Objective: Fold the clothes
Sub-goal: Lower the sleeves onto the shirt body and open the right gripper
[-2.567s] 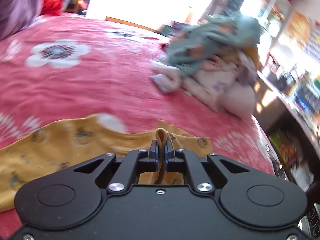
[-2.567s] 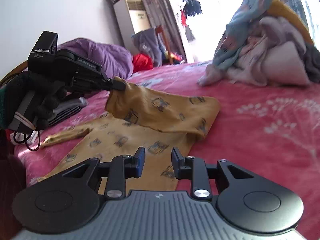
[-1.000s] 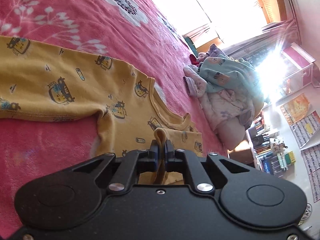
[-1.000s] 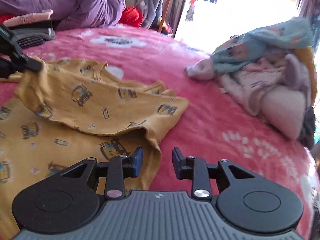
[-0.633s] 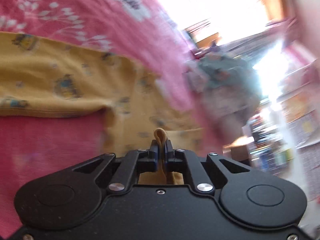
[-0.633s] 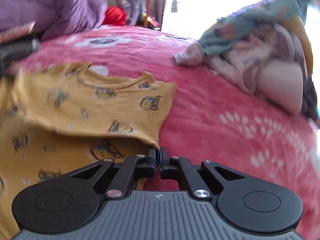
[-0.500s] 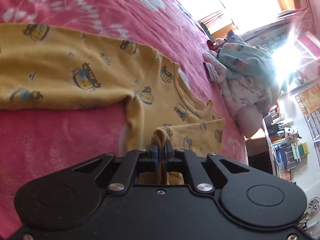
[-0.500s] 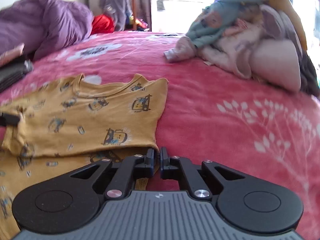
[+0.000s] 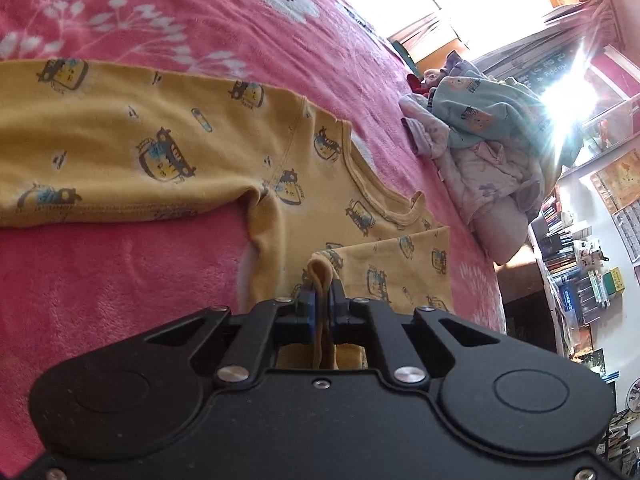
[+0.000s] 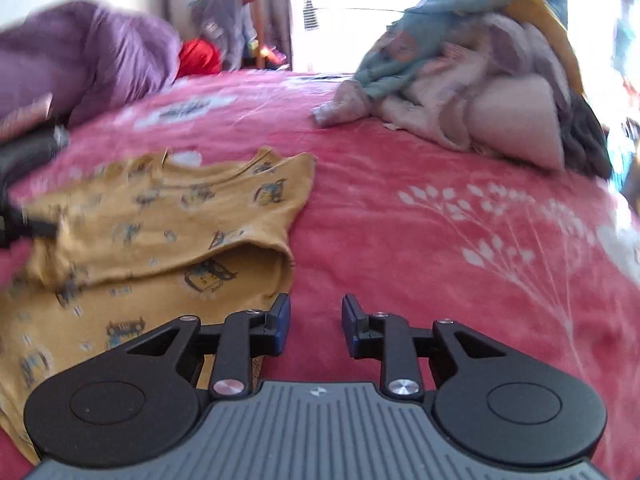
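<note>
1. The left hand-held gripper (image 9: 320, 300), a black two-finger tool, is pinched tight on a fold of the mustard-yellow cotton child's top printed with small cartoon cars (image 9: 168, 152); a loop of the cloth stands up between its blue-padded fingers (image 9: 306, 306). The right hand-held gripper (image 10: 316, 322), black with a ribbed grey body, has its jaws opening with nothing between them, only blanket showing in the gap; its left finger sits just beside the near edge of the yellow top.
2. The pink plush bed blanket with white flower and branch patterns (image 9: 120, 272) covers the whole bed and carries everything else.
3. A purple quilted duvet bunched in a heap (image 10: 92, 64) lies at the far left of the bed in the right wrist view, with something red (image 10: 198, 58) just behind it.
4. A pile of unfolded clothes, teal on top with pale lilac and pink pieces beneath (image 9: 484, 148), sits near the far edge of the bed, well apart from the yellow top.
5. The yellow top lies spread on the blanket, one long sleeve stretched flat to the left in the left wrist view, neckline toward the pile. Its right side is folded over the body, and the fold's corner gapes a little at the near edge (image 10: 280, 256).
6. Crowded shelves of books and small boxes (image 9: 580, 272) stand beyond the bed's edge.
</note>
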Available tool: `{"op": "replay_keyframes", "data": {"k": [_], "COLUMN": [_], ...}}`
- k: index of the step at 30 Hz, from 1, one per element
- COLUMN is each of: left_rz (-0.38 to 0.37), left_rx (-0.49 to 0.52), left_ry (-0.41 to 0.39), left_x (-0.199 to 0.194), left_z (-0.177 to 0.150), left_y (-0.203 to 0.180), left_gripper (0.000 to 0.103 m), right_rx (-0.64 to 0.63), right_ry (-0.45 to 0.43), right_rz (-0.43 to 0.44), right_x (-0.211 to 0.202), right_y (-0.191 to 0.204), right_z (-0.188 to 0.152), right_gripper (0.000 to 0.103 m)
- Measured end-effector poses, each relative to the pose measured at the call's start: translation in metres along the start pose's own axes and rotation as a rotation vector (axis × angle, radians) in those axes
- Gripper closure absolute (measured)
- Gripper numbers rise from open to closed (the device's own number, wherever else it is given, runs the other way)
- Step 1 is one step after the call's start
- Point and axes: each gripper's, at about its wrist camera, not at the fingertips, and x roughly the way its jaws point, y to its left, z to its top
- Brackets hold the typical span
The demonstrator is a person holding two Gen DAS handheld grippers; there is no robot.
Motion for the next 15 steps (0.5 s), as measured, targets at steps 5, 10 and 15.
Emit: {"op": "replay_keyframes", "data": {"k": [5,10,15], "left_rz": [0.038,0.105,0.156], "left_rx": [0.027,0.086,0.156], "left_ry": [0.007,-0.011,-0.081], "left_x": [0.000,-0.004,-0.019], "left_z": [-0.001,-0.003,-0.002], "left_y": [-0.002,-0.006,-0.008], "left_gripper": [0.099,0.090,0.088], "right_rx": [0.079,-0.006,-0.062], "right_ry": [-0.042,-0.048,0.032], "right_rz": [0.048,0.124,0.166], "right_x": [0.005,0.025,0.054], "right_y": [-0.003,0.027,0.042], "right_z": [0.017,0.043,0.061], "right_gripper": [0.074,0.074,0.074]}}
